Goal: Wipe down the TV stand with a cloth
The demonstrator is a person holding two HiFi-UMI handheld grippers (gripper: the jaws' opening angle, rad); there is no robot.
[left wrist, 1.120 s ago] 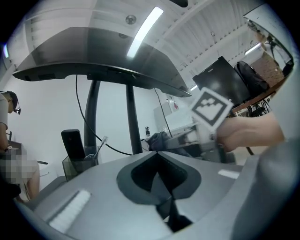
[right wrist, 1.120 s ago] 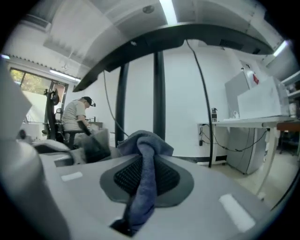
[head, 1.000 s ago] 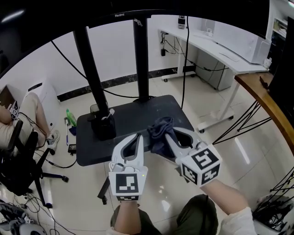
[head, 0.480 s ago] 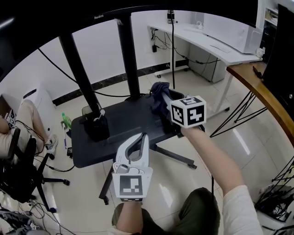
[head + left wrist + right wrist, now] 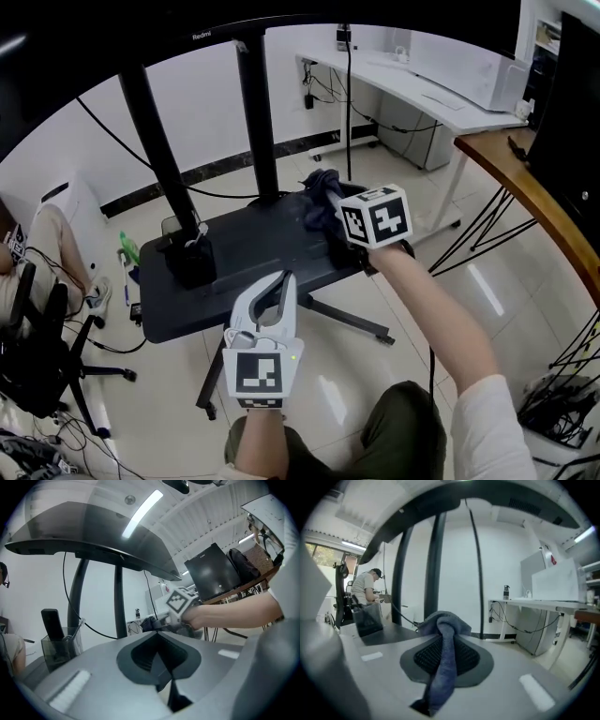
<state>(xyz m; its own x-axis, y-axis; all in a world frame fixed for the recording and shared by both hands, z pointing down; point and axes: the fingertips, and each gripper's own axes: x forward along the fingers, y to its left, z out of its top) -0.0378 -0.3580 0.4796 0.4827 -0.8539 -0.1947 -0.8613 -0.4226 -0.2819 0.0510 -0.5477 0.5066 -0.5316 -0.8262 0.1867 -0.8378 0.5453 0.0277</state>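
Observation:
The black TV stand base [image 5: 246,251] lies on the floor under the screen, with two black poles [image 5: 254,103] rising from it. My right gripper [image 5: 330,201] reaches over the base's far right corner, shut on a dark blue cloth [image 5: 317,191]. In the right gripper view the cloth [image 5: 443,653] hangs bunched between the shut jaws of the right gripper [image 5: 440,623], draping over them. My left gripper [image 5: 283,279] hovers at the base's front edge, shut and holding nothing. In the left gripper view the left gripper [image 5: 158,633] points at the right hand and its marker cube [image 5: 178,603].
A dark holder with a remote [image 5: 192,260] stands on the base's left part. A white desk [image 5: 427,89] and a wooden table edge [image 5: 530,202] are on the right. An office chair [image 5: 37,361], a green bottle [image 5: 125,249], cables and a seated person [image 5: 42,234] are at the left.
My right gripper has carried the cloth from the base's front edge away to its far right corner. The left gripper has stayed near the front edge, shut.

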